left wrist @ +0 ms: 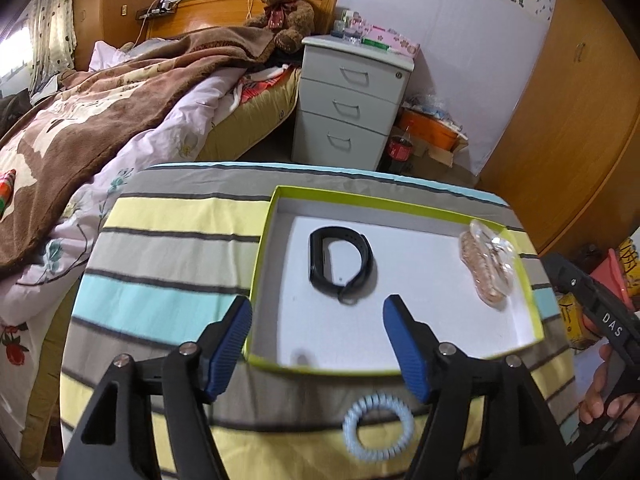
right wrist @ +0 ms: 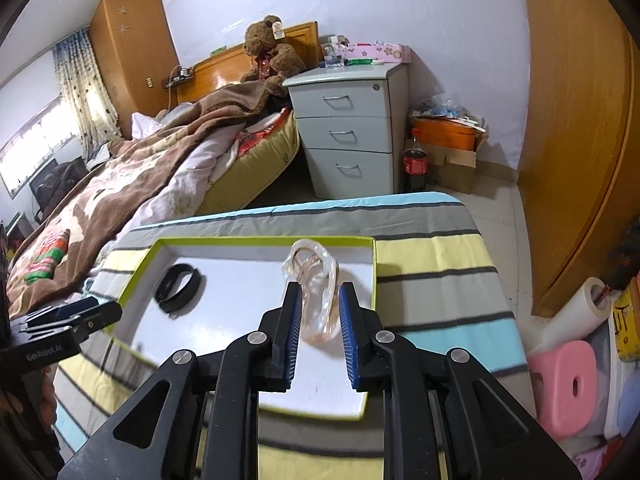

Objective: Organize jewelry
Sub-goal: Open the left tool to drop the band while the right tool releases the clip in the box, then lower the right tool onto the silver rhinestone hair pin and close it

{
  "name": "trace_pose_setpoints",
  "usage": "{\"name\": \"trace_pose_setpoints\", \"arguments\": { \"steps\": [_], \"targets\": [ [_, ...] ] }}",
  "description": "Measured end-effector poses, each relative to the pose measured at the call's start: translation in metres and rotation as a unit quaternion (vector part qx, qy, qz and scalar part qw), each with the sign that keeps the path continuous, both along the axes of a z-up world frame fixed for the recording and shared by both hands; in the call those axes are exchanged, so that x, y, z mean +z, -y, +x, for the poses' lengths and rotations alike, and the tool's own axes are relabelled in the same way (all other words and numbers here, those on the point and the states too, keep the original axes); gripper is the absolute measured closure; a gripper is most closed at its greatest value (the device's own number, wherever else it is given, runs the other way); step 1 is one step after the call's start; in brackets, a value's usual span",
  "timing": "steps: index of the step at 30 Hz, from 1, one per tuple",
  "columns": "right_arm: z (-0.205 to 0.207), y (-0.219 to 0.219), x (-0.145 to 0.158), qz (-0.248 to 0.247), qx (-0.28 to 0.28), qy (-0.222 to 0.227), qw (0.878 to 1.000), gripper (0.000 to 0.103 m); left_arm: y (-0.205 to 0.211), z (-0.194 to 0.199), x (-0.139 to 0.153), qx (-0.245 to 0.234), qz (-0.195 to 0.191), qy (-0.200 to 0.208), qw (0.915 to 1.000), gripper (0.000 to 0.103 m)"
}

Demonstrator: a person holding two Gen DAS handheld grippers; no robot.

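Abt two-thirds done: black wristband (left wrist: 341, 267) & clear bag of gold chain (left wrist: 486, 268) lie in the green-rimmed box (left wrist: 264, 240) on desk, blue coil hair tie (left wrist: 378, 424) left outside, left tongs (left wrist: 318, 344) wide open & empty, right tongs (right wrist: 319, 336) slightly parted, straddling bag w/o pinching.

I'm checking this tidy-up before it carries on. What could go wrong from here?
1. The pale blue coil tie lies outside the tray, under the open left tongs; it may get overlooked.
2. The clear packet sits between the right tongs, which could drag it along.
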State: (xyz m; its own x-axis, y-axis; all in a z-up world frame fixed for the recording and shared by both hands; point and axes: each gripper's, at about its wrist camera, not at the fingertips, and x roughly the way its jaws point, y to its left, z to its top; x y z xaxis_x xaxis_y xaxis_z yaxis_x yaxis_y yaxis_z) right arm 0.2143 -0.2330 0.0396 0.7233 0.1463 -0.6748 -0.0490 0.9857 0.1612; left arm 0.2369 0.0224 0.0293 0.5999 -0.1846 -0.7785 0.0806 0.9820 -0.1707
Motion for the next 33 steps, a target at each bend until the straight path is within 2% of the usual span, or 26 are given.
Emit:
{"name": "trace_pose_setpoints", "arguments": {
  "steps": [6, 13, 20, 22, 33],
  "targets": [
    [-0.038, 0.004, 0.007, 0.016, 0.005, 0.01, 1.0, 0.075, -0.005, -0.037, 0.01, -0.005, -0.008, 0.016, 0.9998, 0.028],
    [-0.085, 0.007, 0.001, 0.02, 0.017, 0.004, 1.0, 0.074, -0.013, -0.079, 0.009, -0.003, -0.022, 0.023, 0.9995, 0.025],
    [-0.125, 0.002, -0.019, 0.006, 0.04, -0.019, 0.999, 0.072, -0.016, -0.114, -0.001, -0.009, -0.031, 0.016, 0.9994, 0.022],
    [-0.134, 0.0, -0.027, 0.001, 0.044, -0.029, 0.999, 0.059, -0.018, -0.12, -0.005, -0.008, -0.034, 0.01, 0.9993, 0.022],
    [-0.162, -0.015, -0.056, -0.033, 0.061, -0.062, 0.996, 0.058, -0.022, -0.143, -0.021, -0.011, -0.042, -0.006, 0.999, 0.022]
  ]
}}
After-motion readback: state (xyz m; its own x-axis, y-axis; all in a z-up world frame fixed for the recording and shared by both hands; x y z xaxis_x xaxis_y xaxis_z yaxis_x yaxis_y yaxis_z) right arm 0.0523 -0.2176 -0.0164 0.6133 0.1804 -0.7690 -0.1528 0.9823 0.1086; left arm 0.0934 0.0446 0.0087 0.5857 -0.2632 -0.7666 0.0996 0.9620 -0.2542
